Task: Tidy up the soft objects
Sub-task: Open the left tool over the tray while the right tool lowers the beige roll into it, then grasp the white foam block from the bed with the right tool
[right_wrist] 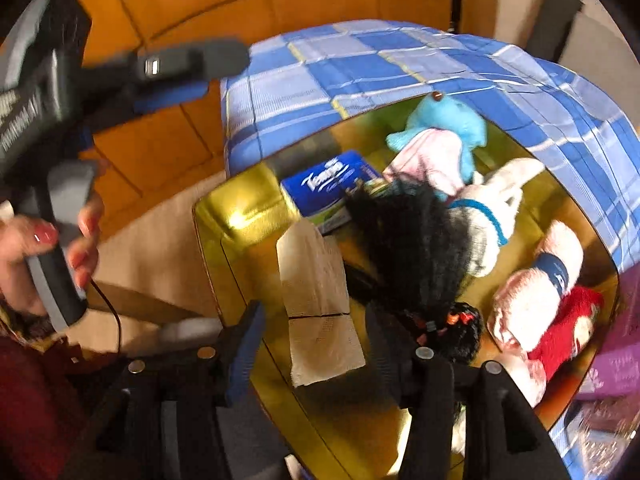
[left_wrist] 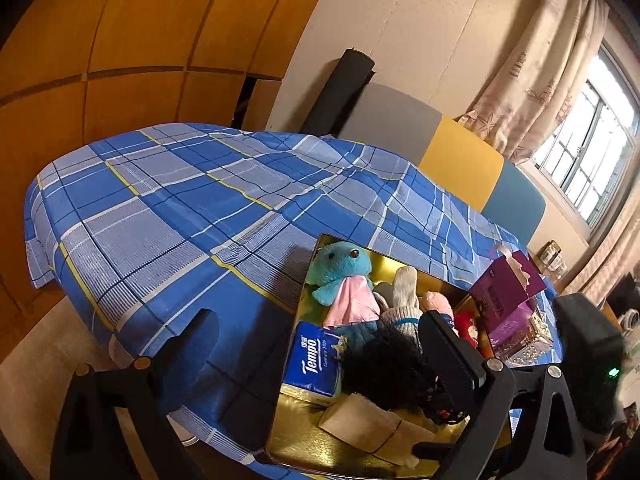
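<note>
plaid-covered bed [left_wrist: 180, 208], wood wardrobe [left_wrist: 120, 40], curtained window [left_wrist: 592, 136]

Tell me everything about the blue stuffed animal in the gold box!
The blue plush is fluffy, turquoise, with a round head and dark bead eyes. A pink cloth covers its front like a bib. It lies on its back at the far end of the shiny gold box, head toward the rim. Its body touches the white mitten beside it, near the Tempo tissue pack. Neither gripper touches it.

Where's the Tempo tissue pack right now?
The Tempo tissue pack lies inside the gold tray, near its left wall in the left wrist view, just below the blue plush toy and beside the black fuzzy item.
</note>
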### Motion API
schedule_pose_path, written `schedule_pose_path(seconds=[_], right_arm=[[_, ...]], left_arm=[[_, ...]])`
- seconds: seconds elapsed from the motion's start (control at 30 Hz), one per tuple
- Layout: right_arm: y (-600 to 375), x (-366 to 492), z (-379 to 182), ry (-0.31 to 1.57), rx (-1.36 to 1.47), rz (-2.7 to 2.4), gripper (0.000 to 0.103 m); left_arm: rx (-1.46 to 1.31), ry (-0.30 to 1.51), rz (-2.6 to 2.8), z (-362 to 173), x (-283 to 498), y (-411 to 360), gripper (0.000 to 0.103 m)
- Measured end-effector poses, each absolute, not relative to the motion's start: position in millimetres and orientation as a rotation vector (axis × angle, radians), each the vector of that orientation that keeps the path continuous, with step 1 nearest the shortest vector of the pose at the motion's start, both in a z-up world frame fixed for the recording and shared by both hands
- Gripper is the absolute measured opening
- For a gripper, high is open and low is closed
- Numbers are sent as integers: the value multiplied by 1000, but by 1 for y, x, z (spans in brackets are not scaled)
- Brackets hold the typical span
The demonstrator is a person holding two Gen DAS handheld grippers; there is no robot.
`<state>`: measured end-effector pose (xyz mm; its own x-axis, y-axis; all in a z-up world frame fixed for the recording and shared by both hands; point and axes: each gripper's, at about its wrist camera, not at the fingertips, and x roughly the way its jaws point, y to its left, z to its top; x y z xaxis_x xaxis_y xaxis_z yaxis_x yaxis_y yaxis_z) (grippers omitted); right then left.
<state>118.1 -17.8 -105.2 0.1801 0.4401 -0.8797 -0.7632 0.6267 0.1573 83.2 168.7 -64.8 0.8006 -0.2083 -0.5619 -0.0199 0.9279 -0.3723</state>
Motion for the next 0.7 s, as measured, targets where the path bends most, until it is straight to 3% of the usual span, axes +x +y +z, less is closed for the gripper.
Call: schedule_pose_path(seconds=[0.37,0.7], right_arm=[[-85,92,-60,920,-137,743,53],[-224,75,-55,918,80,435,53]], left_arm=[[-346,668,-266,-64,82,126,101],[-251,693,-455,-55,74,56,102]])
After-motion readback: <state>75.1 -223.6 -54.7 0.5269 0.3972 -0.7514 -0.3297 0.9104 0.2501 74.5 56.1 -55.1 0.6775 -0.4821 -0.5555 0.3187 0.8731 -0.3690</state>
